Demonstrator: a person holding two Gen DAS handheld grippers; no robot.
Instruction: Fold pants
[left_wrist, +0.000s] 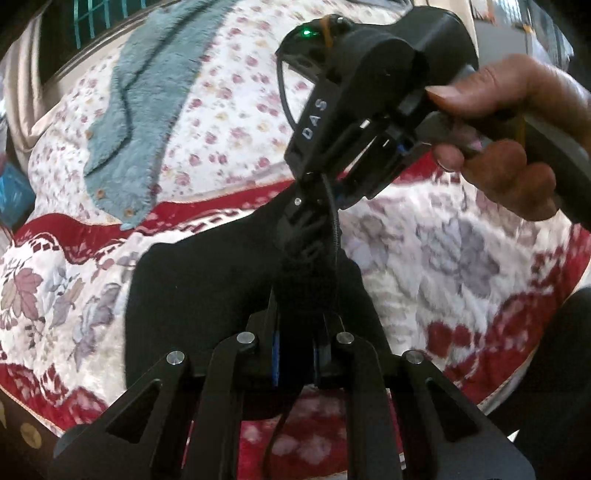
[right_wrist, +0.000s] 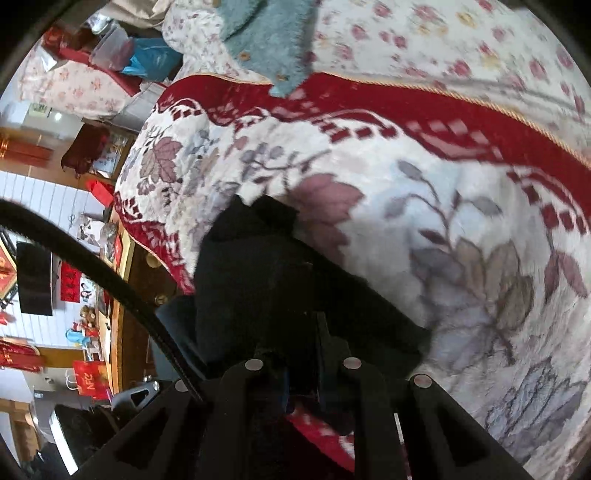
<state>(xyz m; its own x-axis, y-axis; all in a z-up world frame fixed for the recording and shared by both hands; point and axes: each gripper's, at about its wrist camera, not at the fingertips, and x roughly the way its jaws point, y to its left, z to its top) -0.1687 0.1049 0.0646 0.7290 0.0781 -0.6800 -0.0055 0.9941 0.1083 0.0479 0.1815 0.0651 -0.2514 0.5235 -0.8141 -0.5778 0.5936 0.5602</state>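
Observation:
Black pants (left_wrist: 207, 280) lie on a floral red-and-white bedspread (left_wrist: 461, 251). In the left wrist view my left gripper (left_wrist: 295, 317) is shut on the black cloth, its fingers close together and buried in it. The right gripper (left_wrist: 306, 229) reaches down into the same cloth just ahead, held by a hand (left_wrist: 509, 144). In the right wrist view the right gripper (right_wrist: 299, 332) is shut on a bunched fold of the pants (right_wrist: 258, 266), lifted a little off the bedspread (right_wrist: 461, 229).
A teal fleece garment (left_wrist: 147, 92) lies farther back on a second flowered cover (left_wrist: 240, 110); it also shows in the right wrist view (right_wrist: 266, 40). The bed edge, a wooden cabinet (right_wrist: 125, 266) and room clutter lie to the left.

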